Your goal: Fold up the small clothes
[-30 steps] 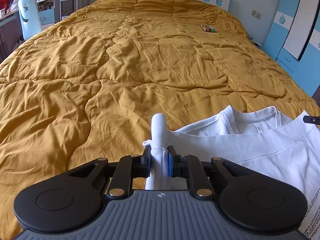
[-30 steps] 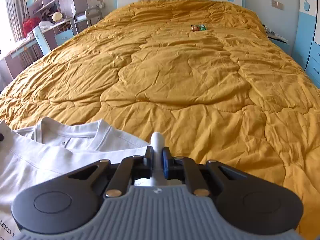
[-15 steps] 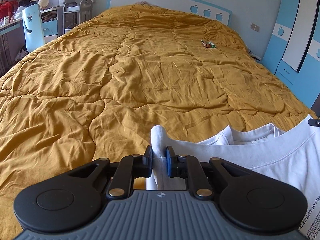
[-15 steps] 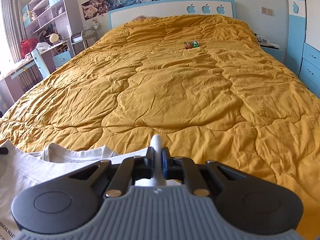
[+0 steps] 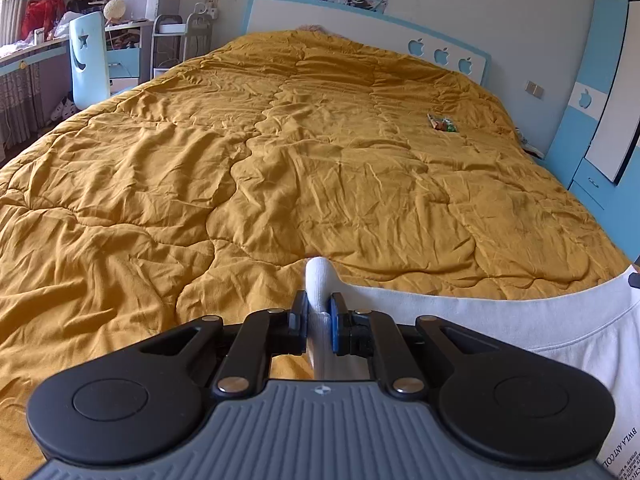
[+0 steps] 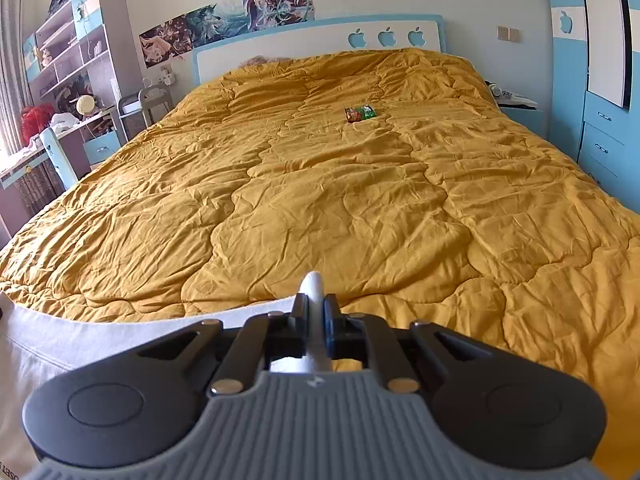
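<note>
Both hand-held grippers [image 5: 319,312] [image 6: 316,314], clamped on white shirt [image 5: 540,320]

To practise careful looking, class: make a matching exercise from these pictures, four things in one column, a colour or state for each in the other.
Things:
1. quilt
2. T-shirt
3. snack packet
4. chair

Colour or state:
A. white, pinched in both claws
B. light blue, star cut-out
C. mustard yellow, covering the bed
D. red and green, lying near the headboard

Pairs: 1-C, 2-A, 3-D, 4-B

The yellow quilt [image 6: 360,200] lay open ahead — only a small snack packet [image 6: 361,113] far up the bed interrupted it.
</note>
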Available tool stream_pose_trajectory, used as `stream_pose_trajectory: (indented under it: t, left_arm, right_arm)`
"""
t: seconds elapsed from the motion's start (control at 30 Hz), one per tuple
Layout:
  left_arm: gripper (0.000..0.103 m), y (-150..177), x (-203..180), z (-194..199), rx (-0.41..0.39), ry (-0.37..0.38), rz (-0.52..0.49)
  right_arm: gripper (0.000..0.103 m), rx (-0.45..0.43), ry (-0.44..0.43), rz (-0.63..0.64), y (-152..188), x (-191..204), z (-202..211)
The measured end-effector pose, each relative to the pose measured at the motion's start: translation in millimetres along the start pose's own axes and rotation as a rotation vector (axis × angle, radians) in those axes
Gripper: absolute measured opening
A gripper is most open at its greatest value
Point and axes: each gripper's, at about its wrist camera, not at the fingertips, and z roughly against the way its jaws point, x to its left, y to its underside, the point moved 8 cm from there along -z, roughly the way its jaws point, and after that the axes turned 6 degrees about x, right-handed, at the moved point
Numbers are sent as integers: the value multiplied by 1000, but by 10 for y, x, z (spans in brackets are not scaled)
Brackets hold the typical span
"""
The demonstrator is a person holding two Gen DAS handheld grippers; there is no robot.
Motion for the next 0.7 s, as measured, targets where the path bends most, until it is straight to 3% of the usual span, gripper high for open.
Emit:
stream_pose_trajectory:
  t: [0.17,0.33,0.4,0.47,0.57,0.7]
  left_arm:
    - [12,58,1,-235,-21,-37,2]
    - [12,236,104,-498,31,-88,35]
    - [15,346,206,-598,52,-121,47]
    - [21,375,305,-613,47,-113,77]
    - [29,318,415,-534,33,-119,101]
    - [33,179,562,-185,-14,-298,57]
  right_arm:
    - [2,42,56,-29,141,-46,-324]
    - [0,105,125,-54,317,-191,-616]
    - [0,139,213,-41,420,-319,-729]
    - [0,166,203,-109,493,-464,-765]
    - [0,132,202,-170,468,-598,-646]
    - [0,17,200,-152,311,-635,-137]
